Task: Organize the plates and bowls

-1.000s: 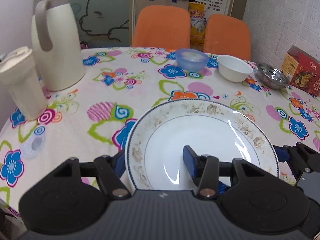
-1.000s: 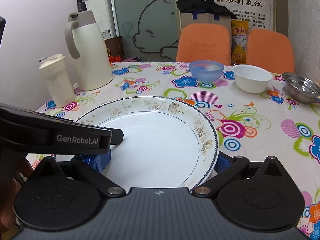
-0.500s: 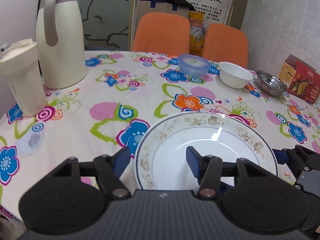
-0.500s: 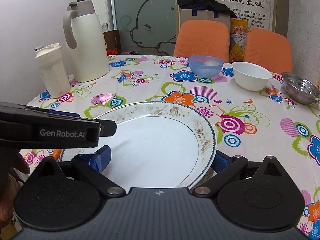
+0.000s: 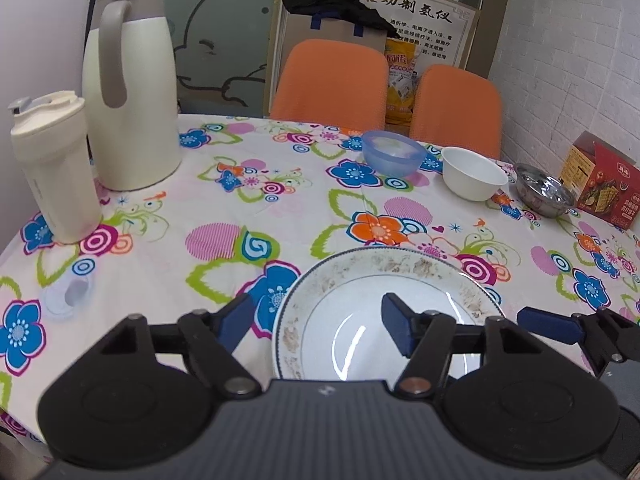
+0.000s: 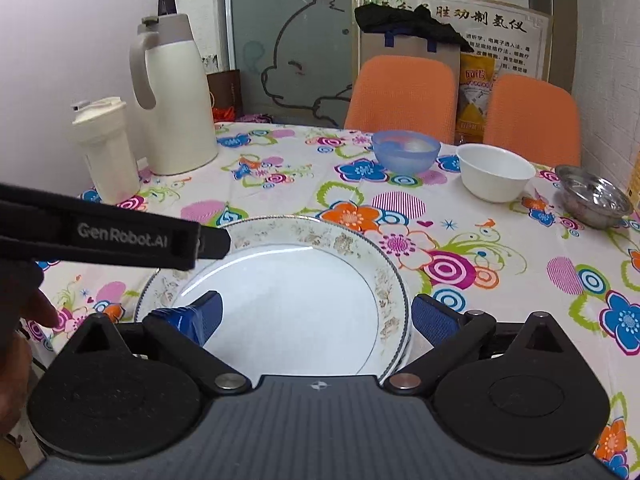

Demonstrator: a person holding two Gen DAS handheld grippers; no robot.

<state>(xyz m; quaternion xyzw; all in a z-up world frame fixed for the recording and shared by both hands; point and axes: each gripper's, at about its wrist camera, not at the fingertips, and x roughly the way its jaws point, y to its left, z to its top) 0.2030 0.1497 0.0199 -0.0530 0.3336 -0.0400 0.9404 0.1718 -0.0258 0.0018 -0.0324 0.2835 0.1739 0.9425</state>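
Observation:
A white plate with a brown floral rim lies flat on the flowered tablecloth near the table's front edge. My left gripper is open; one finger sits outside the plate's left rim and the other over its centre. My right gripper is open too and straddles the plate at its right rim. The left gripper's body crosses the right wrist view. Far across stand a blue bowl, a white bowl and a steel bowl in a row.
A cream thermos jug and a cream tumbler stand at the back left. A small clear lid lies at the near left. A red box sits at the far right. Two orange chairs stand behind the table.
Both grippers have drawn back and up from the plate, which now looks smaller and lower in both views. Their jaws stay apart as before.

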